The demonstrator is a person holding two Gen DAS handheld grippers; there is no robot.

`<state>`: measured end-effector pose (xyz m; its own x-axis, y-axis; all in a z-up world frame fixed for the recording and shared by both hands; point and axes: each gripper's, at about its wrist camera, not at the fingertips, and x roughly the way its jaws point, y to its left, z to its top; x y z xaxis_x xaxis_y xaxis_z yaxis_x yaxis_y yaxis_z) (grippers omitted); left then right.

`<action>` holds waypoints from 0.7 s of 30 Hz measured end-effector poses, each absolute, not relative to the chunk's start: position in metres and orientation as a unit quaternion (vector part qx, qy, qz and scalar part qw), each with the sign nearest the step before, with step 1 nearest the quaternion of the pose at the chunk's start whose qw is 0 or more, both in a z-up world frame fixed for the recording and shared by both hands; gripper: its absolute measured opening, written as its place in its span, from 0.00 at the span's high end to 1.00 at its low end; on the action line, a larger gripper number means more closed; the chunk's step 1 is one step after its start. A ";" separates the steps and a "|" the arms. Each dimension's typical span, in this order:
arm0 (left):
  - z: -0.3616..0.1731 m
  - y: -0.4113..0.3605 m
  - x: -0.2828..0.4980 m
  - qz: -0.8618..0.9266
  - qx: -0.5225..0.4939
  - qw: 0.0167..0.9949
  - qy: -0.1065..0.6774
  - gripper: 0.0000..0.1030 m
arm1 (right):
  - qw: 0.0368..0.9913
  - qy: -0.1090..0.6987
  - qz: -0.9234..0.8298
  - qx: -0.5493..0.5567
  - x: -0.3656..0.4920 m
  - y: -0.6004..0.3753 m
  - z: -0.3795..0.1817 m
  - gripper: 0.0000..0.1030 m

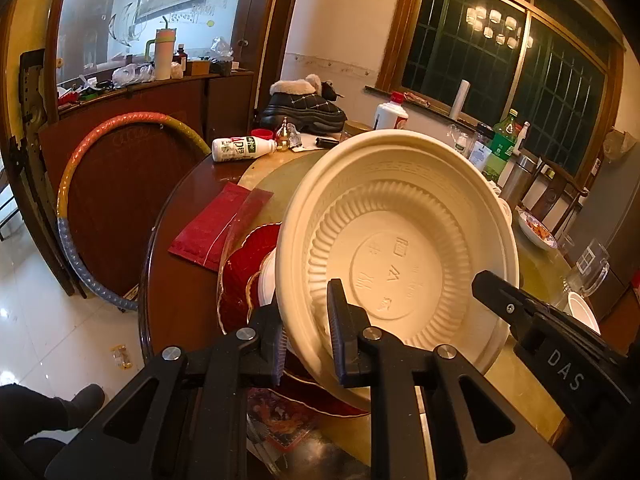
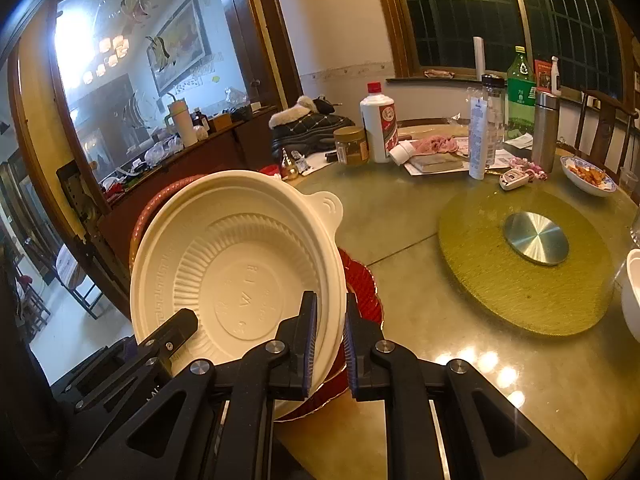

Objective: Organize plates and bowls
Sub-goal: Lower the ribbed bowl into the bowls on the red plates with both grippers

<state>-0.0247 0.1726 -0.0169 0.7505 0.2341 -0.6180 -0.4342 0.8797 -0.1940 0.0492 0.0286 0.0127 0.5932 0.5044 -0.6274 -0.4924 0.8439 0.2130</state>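
A cream plastic bowl with a ribbed inside and a tab on its rim hangs tilted above the table edge, its hollow facing me. My left gripper is shut on its near left rim. On the opposite rim my right gripper is shut too, and the bowl fills that view's left half. Each gripper shows in the other's view: the right one and the left one. Under the bowl lies a red plate with a gold edge, with something white partly hidden on it.
A round glass-topped table carries a green turntable mat, bottles, a jar, a patterned dish of food and a white bowl at the right edge. A red packet and a hoop lie to the left.
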 end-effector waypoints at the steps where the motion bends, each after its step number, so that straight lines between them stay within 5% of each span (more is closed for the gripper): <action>1: -0.018 0.173 -0.024 0.181 -0.165 0.920 0.305 0.85 | 0.891 0.357 0.280 0.007 0.050 0.030 0.011 0.88; 21: -0.027 0.198 0.000 0.175 -0.176 0.901 0.356 0.85 | 0.860 0.415 0.296 0.005 0.088 0.054 -0.004 0.87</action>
